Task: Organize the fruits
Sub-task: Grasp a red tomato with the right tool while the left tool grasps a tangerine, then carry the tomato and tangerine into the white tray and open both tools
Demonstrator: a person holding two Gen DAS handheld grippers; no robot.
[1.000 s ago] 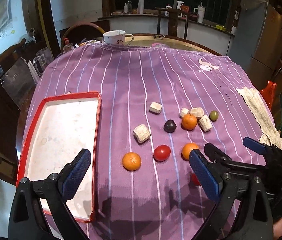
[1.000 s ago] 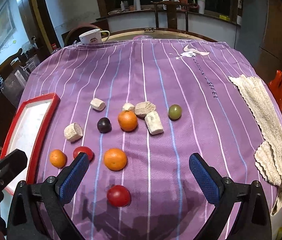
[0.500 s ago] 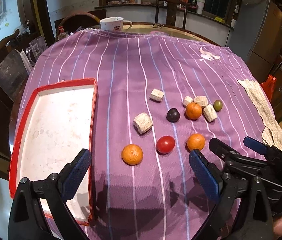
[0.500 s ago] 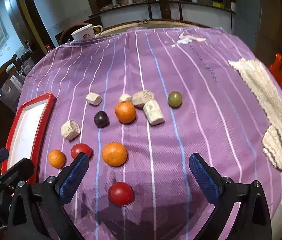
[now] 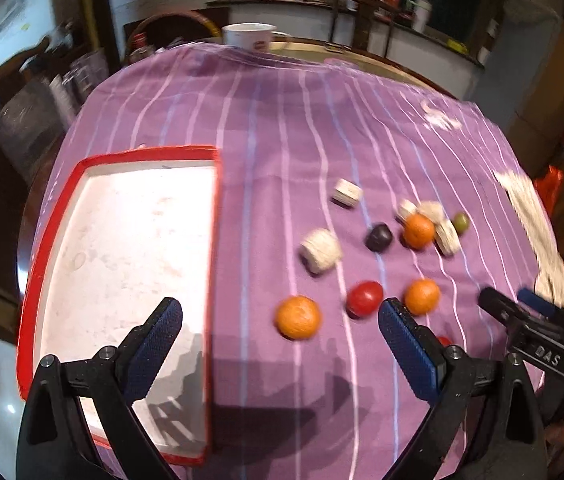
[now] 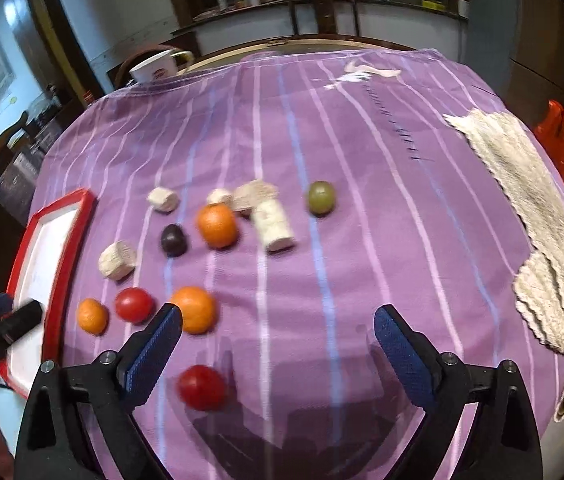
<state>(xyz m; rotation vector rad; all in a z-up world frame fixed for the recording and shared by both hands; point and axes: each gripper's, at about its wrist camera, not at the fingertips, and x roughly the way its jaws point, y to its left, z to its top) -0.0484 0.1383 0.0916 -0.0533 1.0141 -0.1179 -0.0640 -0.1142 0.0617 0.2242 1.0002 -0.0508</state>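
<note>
While both grippers [image 5: 280, 344] [image 6: 278, 344] gape empty, three oranges [image 6: 217, 225], two tomatoes [image 6: 202, 387], five corks [image 6: 117, 260] lie scattered.

Fruits [image 6: 216, 225] lie scattered on the tablecloth [image 6: 361, 240], right of the tray [image 5: 122, 248].

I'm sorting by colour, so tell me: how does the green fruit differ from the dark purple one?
The green fruit is pale, olive-toned and glossy; the dark purple fruit is almost black. The green fruit lies alone, farthest from the red-rimmed tray; the dark purple fruit lies nearer the tray, between a beige block and an orange. The green one looks slightly larger. Both are small, round, and rest on the purple striped cloth, untouched.
</note>
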